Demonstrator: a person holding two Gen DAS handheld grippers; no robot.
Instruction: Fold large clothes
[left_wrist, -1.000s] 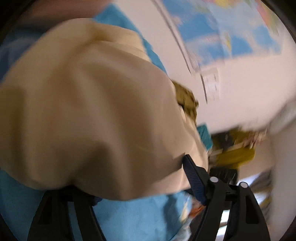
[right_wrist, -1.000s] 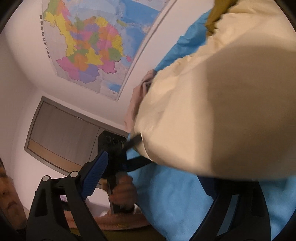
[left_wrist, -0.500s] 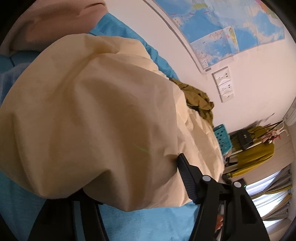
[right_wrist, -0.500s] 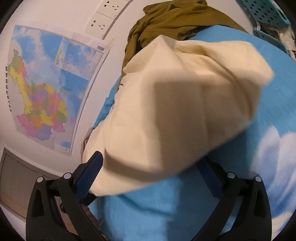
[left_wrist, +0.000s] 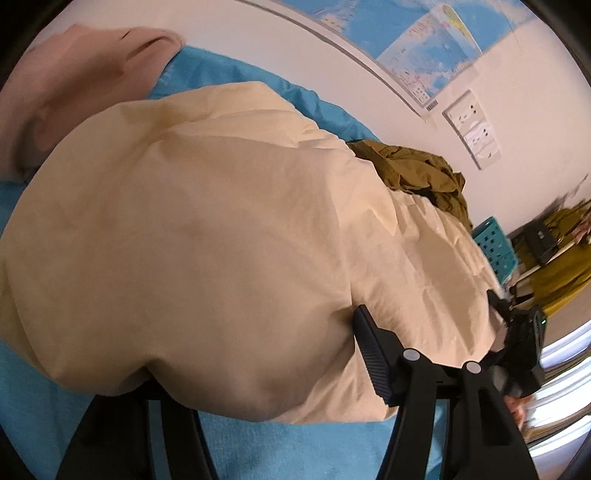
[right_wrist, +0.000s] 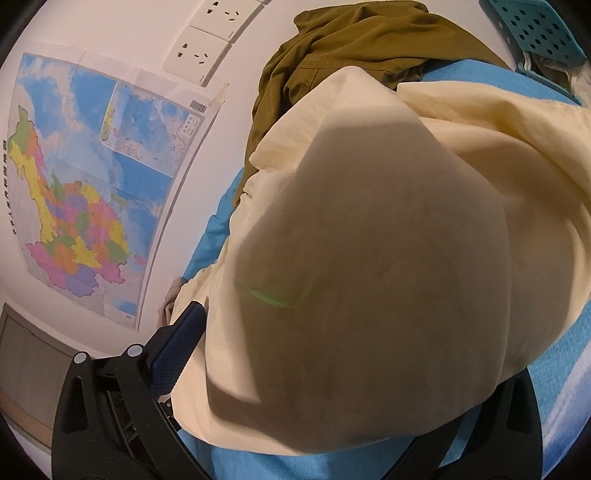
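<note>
Blue bed sheet (left_wrist: 288, 450) under a bulging cream garment (left_wrist: 207, 236), held from both ends.

Nearest, the left gripper (left_wrist: 255, 373) and the right gripper (right_wrist: 332, 354) each have fingers spread wide with cream cloth bunched between them; whether either truly pinches it, I cannot tell. Beyond the cream garment lies a crumpled olive garment (right_wrist: 354, 40) touching it, a pink cloth (left_wrist: 74, 85) beside it, then a teal basket (left_wrist: 495, 247), wall sockets (right_wrist: 207, 44) and a map (right_wrist: 81, 184).
</note>
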